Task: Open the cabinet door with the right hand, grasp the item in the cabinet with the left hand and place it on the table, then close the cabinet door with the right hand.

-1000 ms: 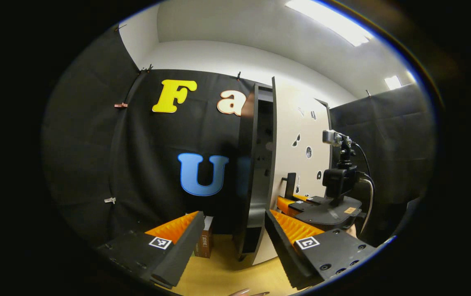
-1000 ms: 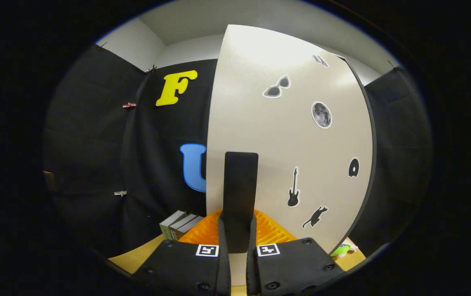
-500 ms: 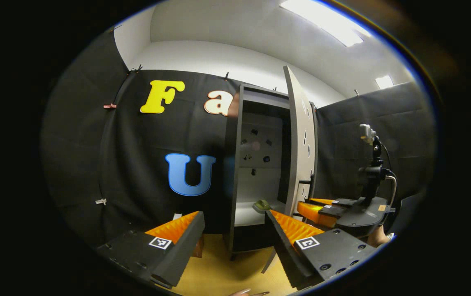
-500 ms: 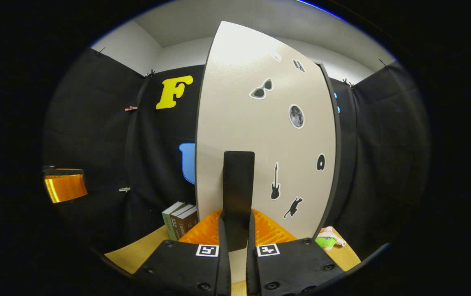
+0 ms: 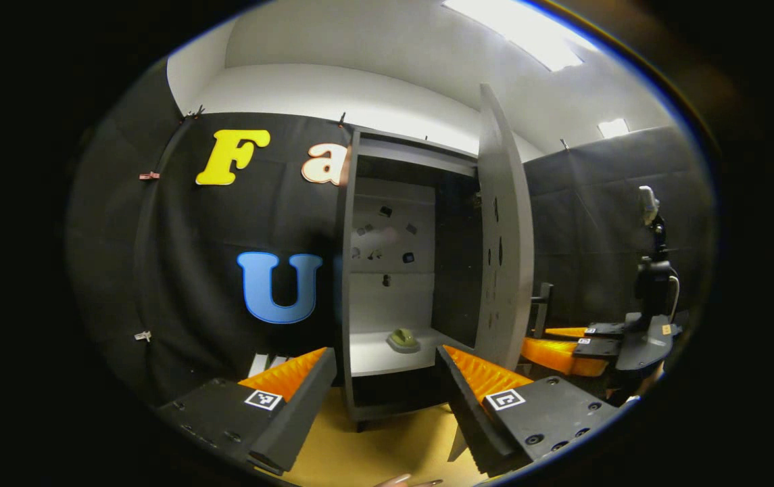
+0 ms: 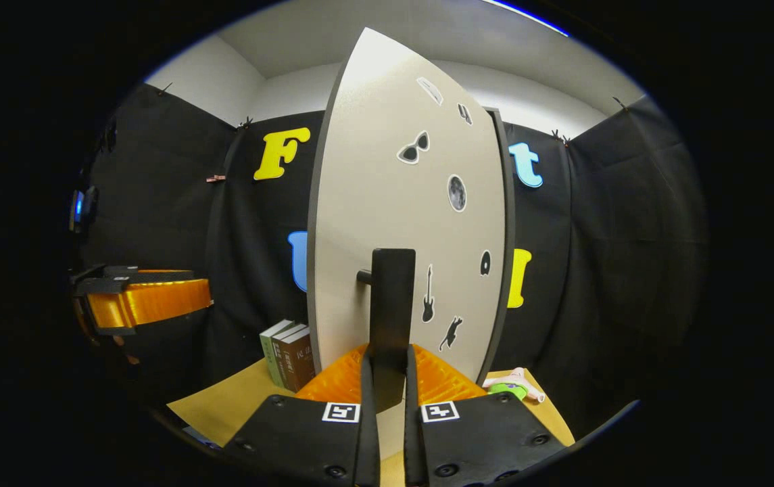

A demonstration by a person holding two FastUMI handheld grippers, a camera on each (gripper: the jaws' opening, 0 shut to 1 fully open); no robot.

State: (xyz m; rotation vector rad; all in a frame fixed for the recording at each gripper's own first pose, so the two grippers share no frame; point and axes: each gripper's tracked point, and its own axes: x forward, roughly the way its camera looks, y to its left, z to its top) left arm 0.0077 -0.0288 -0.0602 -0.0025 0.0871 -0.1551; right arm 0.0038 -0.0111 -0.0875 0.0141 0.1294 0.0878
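The cabinet door (image 5: pixel 505 237) now swings wide, right gripper (image 6: pixel 390 379) clamped on its handle (image 6: pixel 392 304); the item (image 5: pixel 403 338) on the shelf's (image 5: pixel 376 356) front edge awaits the gaping, empty left gripper (image 5: pixel 387 379).

In my left gripper view the yellow-tan wooden table (image 5: pixel 387 450) runs under the dark-framed cabinet (image 5: pixel 349 270), which stands on it on short legs. Inside, a white shelf (image 5: pixel 376 358) carries one small olive-green rounded item (image 5: pixel 403 338), sitting toward the shelf's back right, apart from the walls.

In my right gripper view the same table (image 6: pixel 224 406) bears a row of upright books with green and brown spines (image 6: pixel 285 355), just left of the open door's edge. Right of the door, a small green-and-pink soft toy (image 6: pixel 512 384) lies on the tabletop.
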